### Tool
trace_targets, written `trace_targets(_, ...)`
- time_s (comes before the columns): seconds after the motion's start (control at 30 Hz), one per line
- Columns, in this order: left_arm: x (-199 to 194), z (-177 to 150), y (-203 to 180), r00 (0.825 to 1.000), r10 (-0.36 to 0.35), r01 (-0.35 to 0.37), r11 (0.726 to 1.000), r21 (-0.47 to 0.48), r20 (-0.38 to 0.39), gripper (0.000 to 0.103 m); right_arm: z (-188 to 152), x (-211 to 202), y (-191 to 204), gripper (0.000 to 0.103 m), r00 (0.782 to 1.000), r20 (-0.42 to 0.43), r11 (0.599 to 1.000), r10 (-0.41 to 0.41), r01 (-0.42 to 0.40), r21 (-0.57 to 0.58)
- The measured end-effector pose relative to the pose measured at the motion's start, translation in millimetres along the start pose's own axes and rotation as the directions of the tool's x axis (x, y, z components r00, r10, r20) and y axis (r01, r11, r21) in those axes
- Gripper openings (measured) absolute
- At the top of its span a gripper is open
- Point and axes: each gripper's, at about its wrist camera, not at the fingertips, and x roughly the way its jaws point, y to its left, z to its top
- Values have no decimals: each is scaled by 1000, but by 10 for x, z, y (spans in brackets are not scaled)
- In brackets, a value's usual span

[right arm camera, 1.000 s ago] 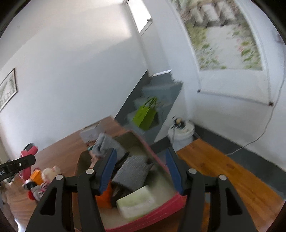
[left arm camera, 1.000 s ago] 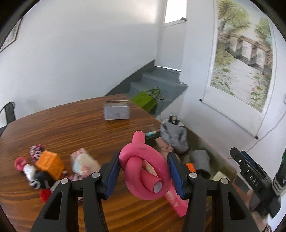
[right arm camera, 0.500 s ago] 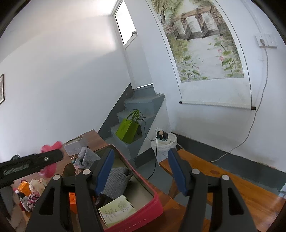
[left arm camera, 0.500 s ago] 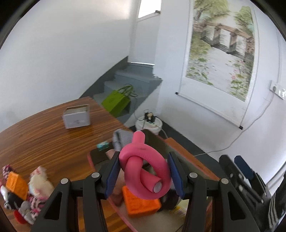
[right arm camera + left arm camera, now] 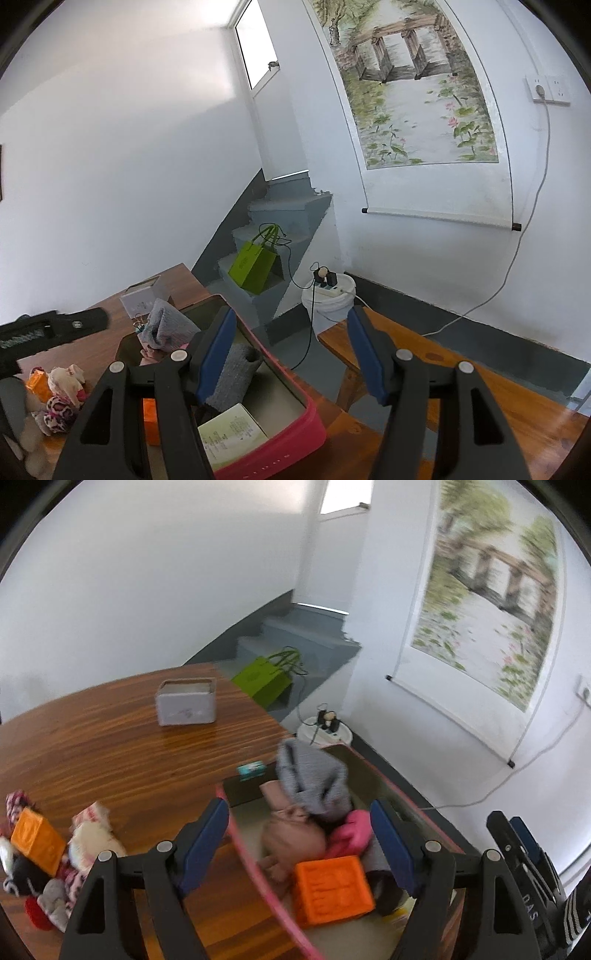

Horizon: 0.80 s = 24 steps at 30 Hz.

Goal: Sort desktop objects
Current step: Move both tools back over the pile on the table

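The left gripper (image 5: 299,843) hangs over the pink-rimmed bin (image 5: 258,877) with its blue-padded fingers (image 5: 207,834) spread wide and nothing between them. Below, the pink foam roller (image 5: 352,832), a soft tube twisted into a knot, lies in the bin against a rose fabric bundle (image 5: 291,834), a ribbed grey knit (image 5: 312,779) and an embossed orange cube (image 5: 332,890). The right gripper (image 5: 290,354) is likewise open and empty, beside the bin's far edge. On the glossy wood-grain counter (image 5: 110,746) sit a second orange cube (image 5: 37,840), fuzzy plush toys (image 5: 92,840) and a grey box (image 5: 186,701).
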Motion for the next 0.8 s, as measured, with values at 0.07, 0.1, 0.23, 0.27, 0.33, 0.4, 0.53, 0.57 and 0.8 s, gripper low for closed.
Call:
trace_targets(0.07,-53,-47,121,1000,18,-18,1000,-21,-5,81,-1,8,-2,67,1000,1,1000,-12,12,-1)
trace_targets(0.1,-79,-73,180,1000,26,-26,999,-30,-8,81,-2,10,-6,67,1000,3,1000,-18,18,0)
trace_targets(0.23,-261,-187,482,997,76,-76,994,-74,-7,81,-4,4,-28,67,999,12,999,-43,43,7)
trace_targets(0.27,-313,-211,569,996,91,-91,992,-86,-5,81,-3,2,-35,67,999,14,999,-51,50,8)
trace_targets(0.33,-426,-264,775,993,122,-121,986,-117,-2,81,-2,-3,-48,67,997,21,998,-68,68,12)
trace_targets(0.4,-541,-320,996,988,153,-152,977,-153,-1,81,-4,-12,-52,67,996,27,996,-85,85,13)
trace_targets(0.53,-732,-464,1436,976,216,-213,951,-223,-12,81,-13,-34,-6,68,992,49,993,-118,119,-7)
trace_targets(0.57,-781,-508,1552,973,232,-229,943,-241,-17,81,-17,-46,19,68,991,58,992,-125,126,-15)
trace_targets(0.8,-1074,-798,2282,939,340,-338,875,-348,-56,81,-30,-310,479,68,994,96,992,-49,60,-111)
